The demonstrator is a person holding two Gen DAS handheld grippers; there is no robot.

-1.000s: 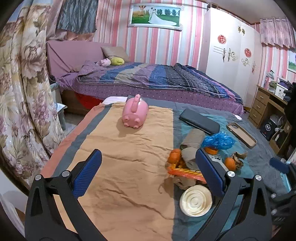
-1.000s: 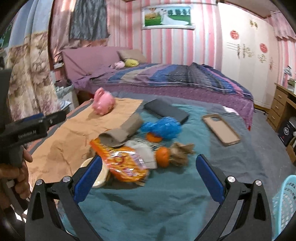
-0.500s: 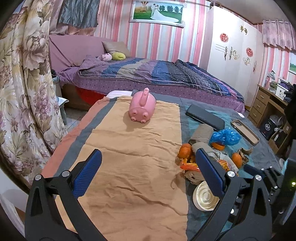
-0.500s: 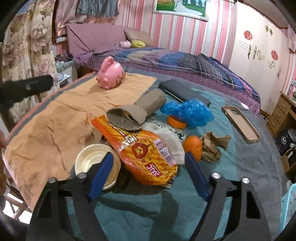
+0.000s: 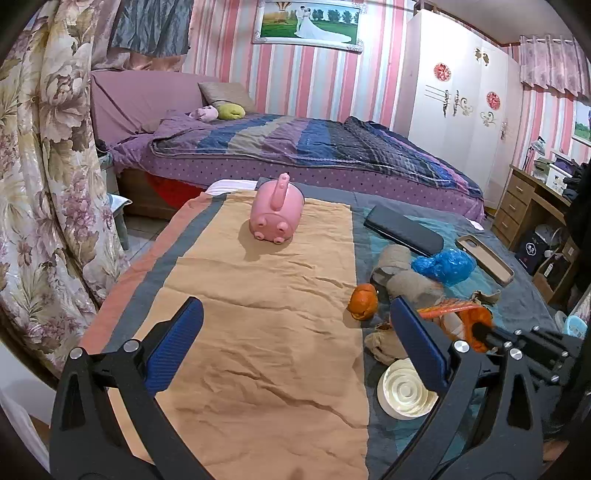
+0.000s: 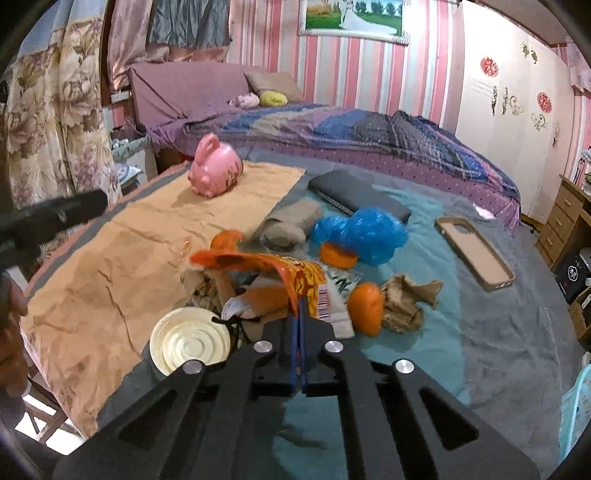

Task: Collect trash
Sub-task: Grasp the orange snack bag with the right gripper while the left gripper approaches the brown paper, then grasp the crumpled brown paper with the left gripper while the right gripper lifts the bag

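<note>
Orange snack wrapper [image 6: 295, 280] pinched in right hand-held gripper [image 6: 300, 314], left hand-held gripper [image 5: 295, 332] wide open, empty

Pink striped walls [image 5: 325, 74] with a wedding picture [image 5: 308, 24]. Big purple bed [image 5: 295, 147], white wardrobe [image 5: 458, 99], flowery curtain [image 5: 40, 155]. Maybe a wooden desk [image 5: 532, 206] at far right.

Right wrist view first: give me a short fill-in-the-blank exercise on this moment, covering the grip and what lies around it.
1. The right gripper is shut on the edge of the orange ____ wrapper.
2. The left gripper has its jaws ____ and holds nothing.
3. The pink piggy bank stands on the ____ cloth.
4. The crumpled plastic bag is ____ in colour.

Missing words: snack; open; orange; blue
</note>
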